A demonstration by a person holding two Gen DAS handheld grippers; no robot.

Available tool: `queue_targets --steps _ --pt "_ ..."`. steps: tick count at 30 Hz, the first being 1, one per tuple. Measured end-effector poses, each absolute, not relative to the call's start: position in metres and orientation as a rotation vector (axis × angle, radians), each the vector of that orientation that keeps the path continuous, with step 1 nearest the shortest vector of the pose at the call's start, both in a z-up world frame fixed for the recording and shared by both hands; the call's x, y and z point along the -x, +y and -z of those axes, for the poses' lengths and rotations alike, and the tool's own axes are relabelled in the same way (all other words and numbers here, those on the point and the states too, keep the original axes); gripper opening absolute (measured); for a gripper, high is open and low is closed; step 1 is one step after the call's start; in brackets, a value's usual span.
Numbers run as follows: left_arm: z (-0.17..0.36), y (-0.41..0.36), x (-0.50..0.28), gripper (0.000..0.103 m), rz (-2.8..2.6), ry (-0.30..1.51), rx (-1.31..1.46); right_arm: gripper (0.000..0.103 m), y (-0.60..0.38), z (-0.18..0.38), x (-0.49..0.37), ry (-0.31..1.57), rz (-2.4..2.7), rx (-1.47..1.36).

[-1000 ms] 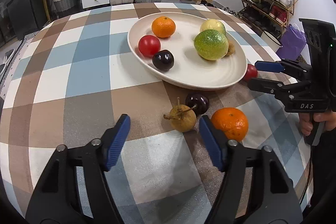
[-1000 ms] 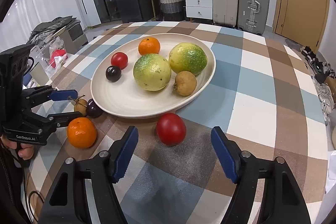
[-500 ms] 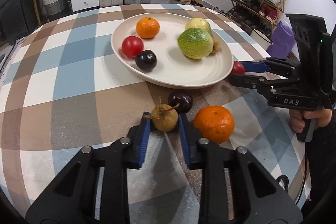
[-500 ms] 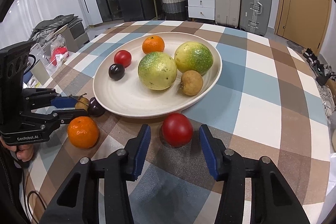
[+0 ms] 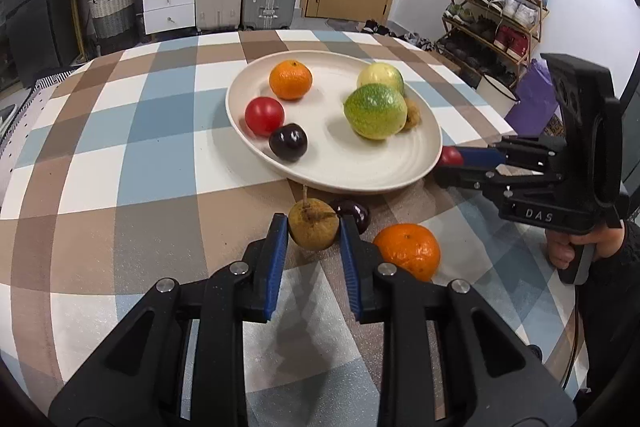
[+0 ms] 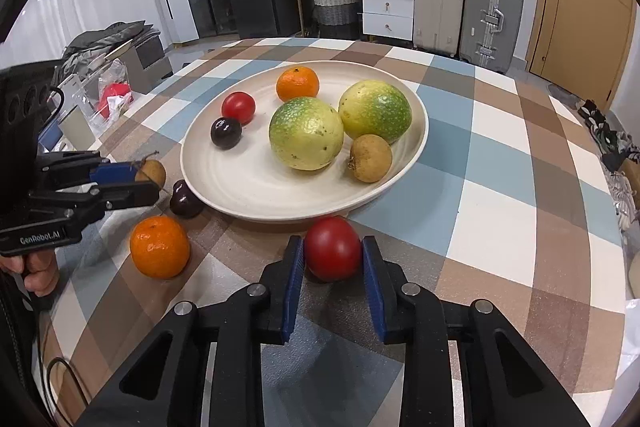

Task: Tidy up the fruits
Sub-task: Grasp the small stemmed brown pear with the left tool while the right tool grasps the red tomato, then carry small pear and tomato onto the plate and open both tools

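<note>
- On the white plate [image 6: 416, 143] I count six fruits already: an orange, a red one, a dark plum, two big green-yellow fruits and a small brown one.
- Four fruits are on the checked tablecloth [image 6: 500, 187], so I judge the task a little more than half done.
- My left gripper [image 5: 313, 233] is closed on the brown stemmed fruit [image 5: 313, 229], both blue pads touching its sides, just beside the plate's near rim.
- My right gripper [image 6: 333, 259] is closed narrow around the red tomato [image 6: 333, 247]; the pads touch it or almost.
- The loose orange [image 5: 407, 250] and dark plum [image 6: 185, 201] lie on the cloth near the left gripper, not yet taken.
</note>
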State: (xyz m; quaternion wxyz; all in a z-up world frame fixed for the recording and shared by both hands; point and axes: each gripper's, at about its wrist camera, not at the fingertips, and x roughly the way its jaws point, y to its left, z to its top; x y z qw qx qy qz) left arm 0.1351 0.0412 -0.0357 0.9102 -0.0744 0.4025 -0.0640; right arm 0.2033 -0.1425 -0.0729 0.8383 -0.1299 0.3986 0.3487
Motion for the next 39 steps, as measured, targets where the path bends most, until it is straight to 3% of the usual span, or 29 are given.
queue_targets --steps 24,39 --pt "0.003 0.065 -0.115 0.023 0.057 0.647 0.220 0.028 -0.150 0.036 -0.186 0.699 -0.817 0.207" --pt "-0.008 0.040 -0.128 0.023 0.038 0.607 0.157 0.028 -0.149 0.020 -0.179 0.618 -0.847 0.128"
